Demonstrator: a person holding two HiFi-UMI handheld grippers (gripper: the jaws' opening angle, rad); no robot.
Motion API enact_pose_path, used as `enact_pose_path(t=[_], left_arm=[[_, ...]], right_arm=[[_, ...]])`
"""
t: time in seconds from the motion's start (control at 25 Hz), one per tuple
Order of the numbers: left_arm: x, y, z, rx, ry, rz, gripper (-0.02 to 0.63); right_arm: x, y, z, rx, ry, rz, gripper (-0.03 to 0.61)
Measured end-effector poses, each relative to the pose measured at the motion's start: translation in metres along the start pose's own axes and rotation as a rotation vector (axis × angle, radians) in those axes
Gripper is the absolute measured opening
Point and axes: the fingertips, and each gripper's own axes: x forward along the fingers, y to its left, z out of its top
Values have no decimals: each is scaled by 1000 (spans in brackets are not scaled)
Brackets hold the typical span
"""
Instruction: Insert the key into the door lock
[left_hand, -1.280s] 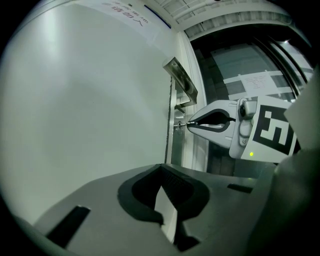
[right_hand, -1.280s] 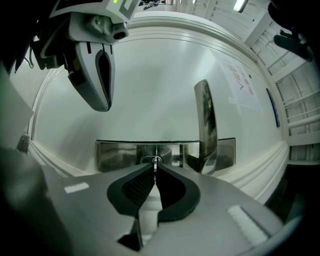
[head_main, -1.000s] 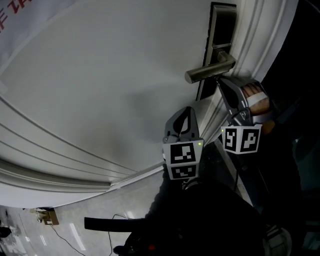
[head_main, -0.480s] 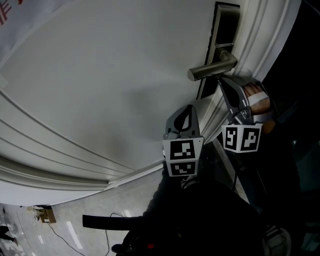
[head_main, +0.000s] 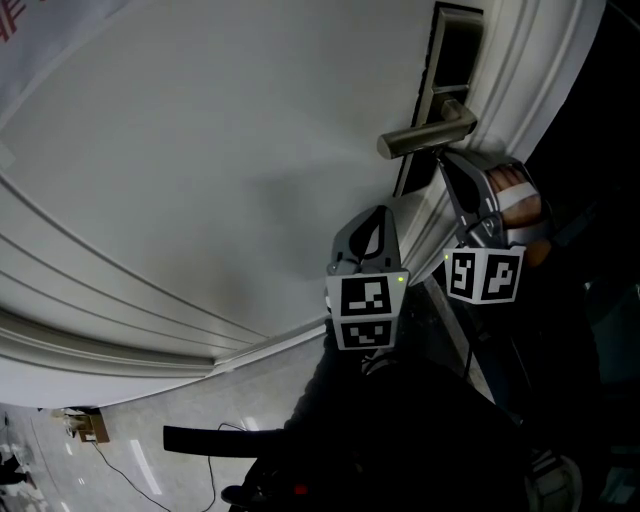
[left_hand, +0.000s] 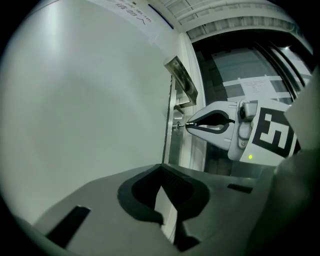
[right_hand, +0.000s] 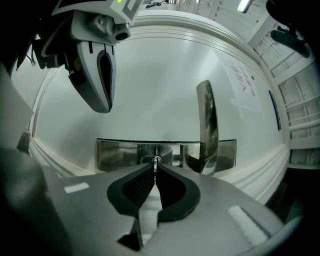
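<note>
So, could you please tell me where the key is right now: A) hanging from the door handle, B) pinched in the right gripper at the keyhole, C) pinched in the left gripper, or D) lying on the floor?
B: the right gripper view shows the right gripper shut on the key, its tip at the keyhole.

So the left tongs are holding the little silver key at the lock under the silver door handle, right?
No, the right tongs hold the little silver metal key at the round silver lock under the silver lever door handle. The right gripper view shows it; the left tongs hold nothing.
</note>
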Motion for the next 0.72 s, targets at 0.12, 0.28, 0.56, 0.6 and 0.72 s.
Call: enact_pose_path(t=[0.12,0.28,0.56,0.6,0.72], left_arm=[[0,0,0,6,0,2,2],[0,0,0,4,-1,1,2],[-2,0,2,0,-6,1,2],[-2,0,2,-2,-7,1,2],[-2,0,1,-6,-6,2,2]], right_arm=[[1,0,0,-1,1,0,12],[0,0,0,-5,3,2,12],[1,0,0,-6,3,1,12],[1,0,0,-5,3,1,12],[0,0,0,-5,3,3,12]])
